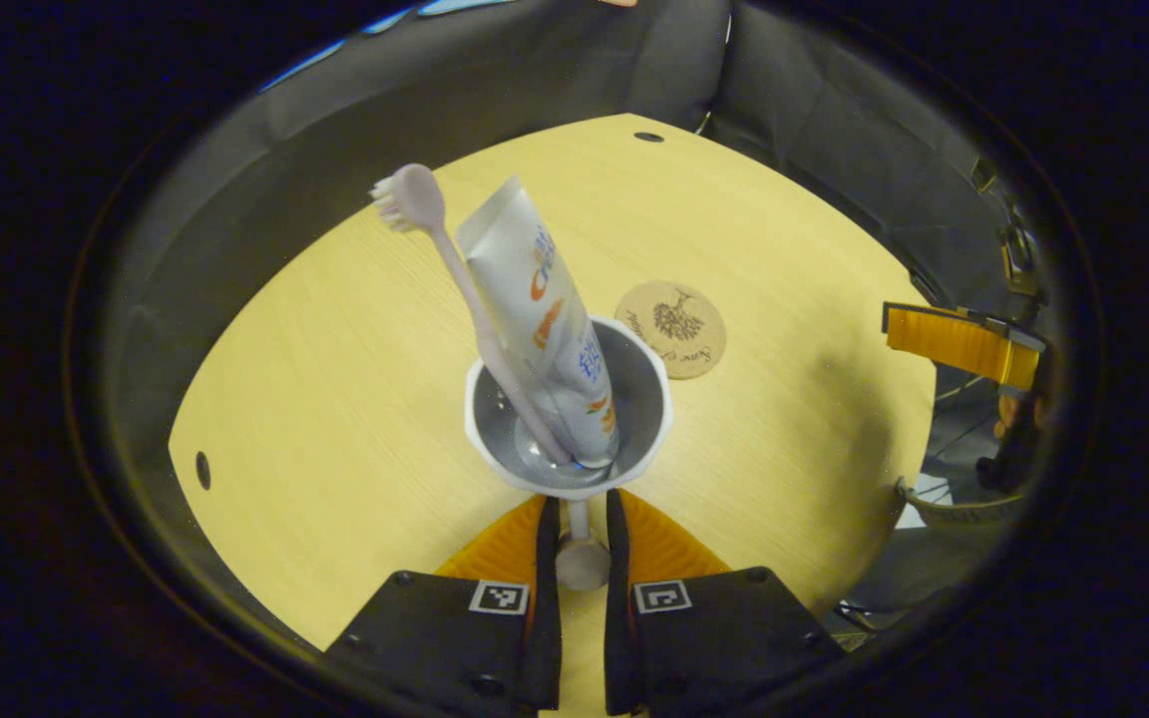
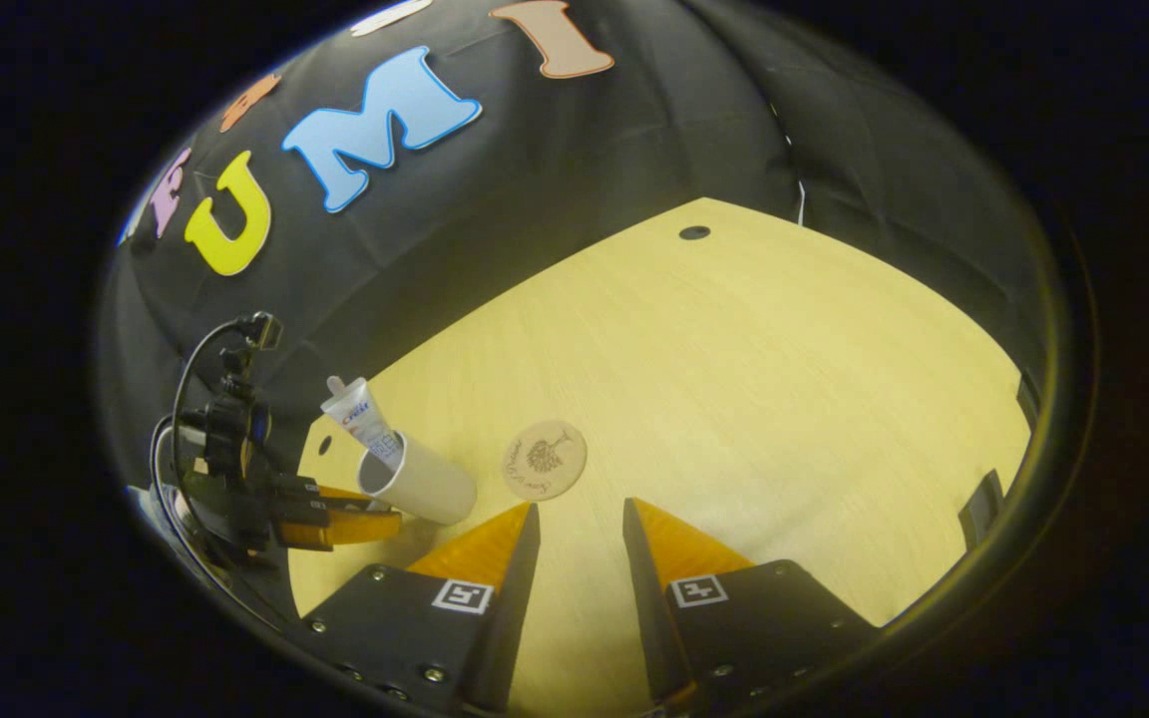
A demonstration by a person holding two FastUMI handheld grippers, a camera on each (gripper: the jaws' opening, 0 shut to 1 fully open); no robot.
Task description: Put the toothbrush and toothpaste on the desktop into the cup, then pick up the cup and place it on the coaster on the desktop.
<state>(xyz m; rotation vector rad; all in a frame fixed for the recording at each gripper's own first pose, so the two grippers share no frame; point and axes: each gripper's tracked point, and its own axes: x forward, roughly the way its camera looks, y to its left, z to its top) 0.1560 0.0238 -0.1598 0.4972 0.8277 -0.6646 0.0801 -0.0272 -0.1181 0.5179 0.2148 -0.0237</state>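
Between my left gripper's (image 1: 574,519) two fingers sits the handle of the cup (image 1: 569,409), and the fingers are pressed on it from both sides, so this claw is clamped on the cup. I judge I hold it by the handle because the cup body is too wide for my fingers. Inside the cup stand the toothbrush (image 1: 465,299) and the toothpaste (image 1: 545,319), both leaning toward 11 o'clock, so I think the first part of the task is finished. Seen from the left gripper view, the coaster (image 1: 671,329) lies on the desktop (image 1: 335,399) at 1 o'clock from the cup, near but apart. My right gripper (image 2: 579,519) has its fingers apart with nothing between them. From the right gripper view I see the cup's outer wall and my other claw (image 2: 335,519) holding it, with the coaster (image 2: 545,460) at 3 o'clock from it.
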